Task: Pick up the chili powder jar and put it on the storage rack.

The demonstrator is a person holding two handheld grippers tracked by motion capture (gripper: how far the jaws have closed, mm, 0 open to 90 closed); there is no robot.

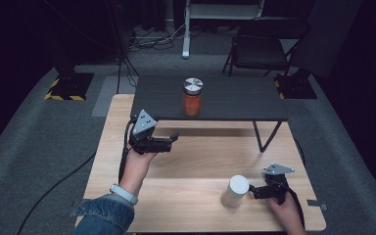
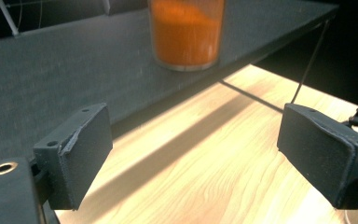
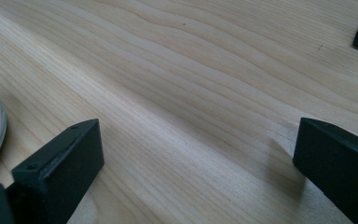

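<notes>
Left claw (image 1: 175,137) spread, nothing between its jaws, held in the left hand (image 1: 138,161) over the desk (image 1: 200,161), pointing toward the dark shelf (image 1: 235,98). Left gripper view: both black jaws wide apart over bare wood, with the orange jar (image 2: 186,32) ahead and above on the shelf, well apart from the jaws. Right claw (image 1: 252,192) also spread; in the right gripper view its 2 jaws stand wide over the wood grain with nothing clamped.

Largest first: light wood desk, rectangular, grain running lengthwise. Dark shelf stands on thin black legs over the far half of the desk and casts a shadow band under its front edge. Black folding chair (image 1: 264,46) on the grey carpet beyond the desk. Orange jar (image 1: 192,96) with silver lid sits upright near the front edge of the shelf, about mid-width. White cylinder (image 1: 235,191) stands upright on the near right part of the desk, just beside the right claw's tips; cannot tell if they touch. Right hand (image 1: 286,210) at the near right edge of the desk. Grey 3-cornered plates top both grippers. Denim sleeve (image 1: 103,213) and a pale wristband on the left forearm.
</notes>
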